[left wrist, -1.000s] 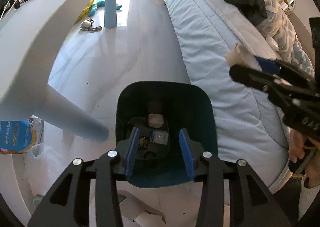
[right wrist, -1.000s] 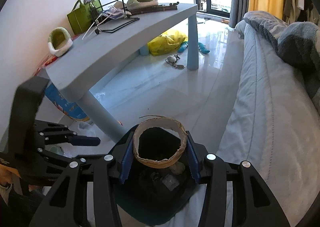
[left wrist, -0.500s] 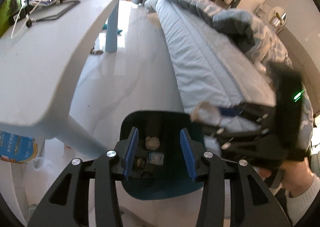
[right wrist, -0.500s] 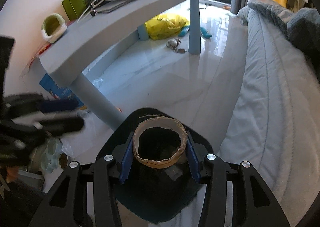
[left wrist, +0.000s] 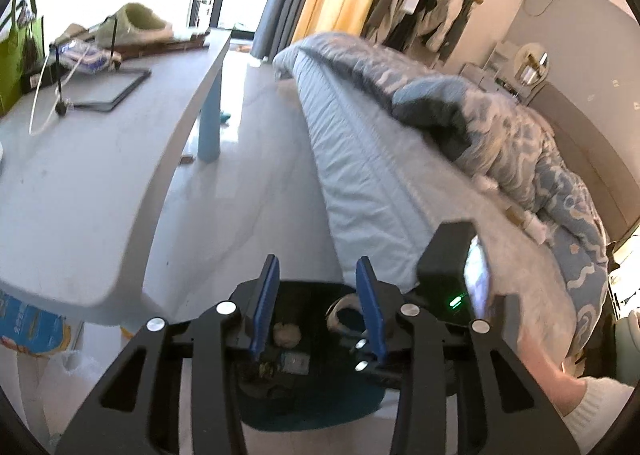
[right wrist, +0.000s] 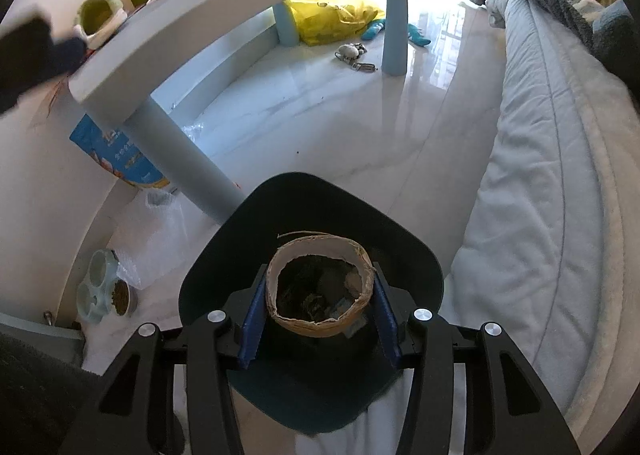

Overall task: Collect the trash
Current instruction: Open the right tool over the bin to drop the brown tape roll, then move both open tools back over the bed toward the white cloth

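A dark teal bin (right wrist: 312,199) stands on the pale floor between the table and the bed. My right gripper (right wrist: 320,283) is shut on a torn brown cardboard tube (right wrist: 320,329), held upright just over the bin's mouth. Through the tube I see scraps lying in the bin. In the left wrist view my left gripper (left wrist: 318,261) hangs above the bin (left wrist: 320,411), its jaws closing with nothing between them. A crumpled paper ball (left wrist: 286,333) lies inside. The tube (left wrist: 335,309) shows beside my left gripper's right pad, with the right gripper's black housing (left wrist: 444,267) behind it.
A grey-blue table (right wrist: 224,3) with a round leg (right wrist: 188,159) stands left of the bin, and a bed (right wrist: 540,175) runs along the right. On the floor lie a yellow bag (right wrist: 332,15), keys (right wrist: 352,55), a blue pack (right wrist: 120,159) and a pet bowl (right wrist: 100,287).
My left gripper has risen and tipped upward, so the bin has slid low in its view. My right gripper has sunk with the tube toward the bin's mouth.
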The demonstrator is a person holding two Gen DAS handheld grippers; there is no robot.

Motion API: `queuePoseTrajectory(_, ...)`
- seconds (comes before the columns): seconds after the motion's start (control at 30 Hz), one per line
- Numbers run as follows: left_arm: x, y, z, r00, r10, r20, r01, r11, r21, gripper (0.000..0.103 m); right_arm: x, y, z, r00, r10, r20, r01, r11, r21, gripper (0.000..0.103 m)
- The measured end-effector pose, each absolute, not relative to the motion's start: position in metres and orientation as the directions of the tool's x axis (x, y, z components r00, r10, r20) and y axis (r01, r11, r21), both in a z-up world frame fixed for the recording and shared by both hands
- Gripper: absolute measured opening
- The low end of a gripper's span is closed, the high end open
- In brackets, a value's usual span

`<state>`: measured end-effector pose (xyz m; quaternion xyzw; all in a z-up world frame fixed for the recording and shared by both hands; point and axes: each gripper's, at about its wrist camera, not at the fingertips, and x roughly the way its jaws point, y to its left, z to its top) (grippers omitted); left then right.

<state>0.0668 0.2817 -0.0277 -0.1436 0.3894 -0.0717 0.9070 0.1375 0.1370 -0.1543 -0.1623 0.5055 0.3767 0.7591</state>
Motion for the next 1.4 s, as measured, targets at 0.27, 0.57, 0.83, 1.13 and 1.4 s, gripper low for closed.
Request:
queuePoseTrajectory(0.27,0.068,0.268,0.000,0.740,-0.256,-0.622,0.049,0.943,-0.330,0.039,0.128,0.127,-0.154,0.191,0.404,-0.894,-0.754,0.644,0.130,0.058)
queuePoseTrajectory(0.57,0.072,0.247,0.020,0.767,-0.260,-0.587,0.075,0.944,-0.321,0.039,0.124,0.106,-0.129,0.217,0.453,-0.864,-0.760,0.634,0.142,0.061)
queuePoseTrajectory(0.83,0.080,0.220,0.026,0.772,-0.265,-0.577,0.096,0.947,-0.307,0.039,0.127,0.072,-0.099,0.278,0.500,-0.820,-0.743,0.653,0.147,0.061)
queuePoseTrajectory(1.13,0.089,0.183,0.034,0.779,-0.289,-0.556,0.144,0.946,-0.290,0.045,0.133,0.021,-0.074,0.350,0.537,-0.768,-0.715,0.683,0.151,0.061)
queuePoseTrajectory(1.4,0.097,0.147,0.034,0.769,-0.320,-0.553,0.194,0.942,-0.275,0.053,0.141,-0.018,-0.061,0.415,0.531,-0.739,-0.673,0.726,0.143,0.063)
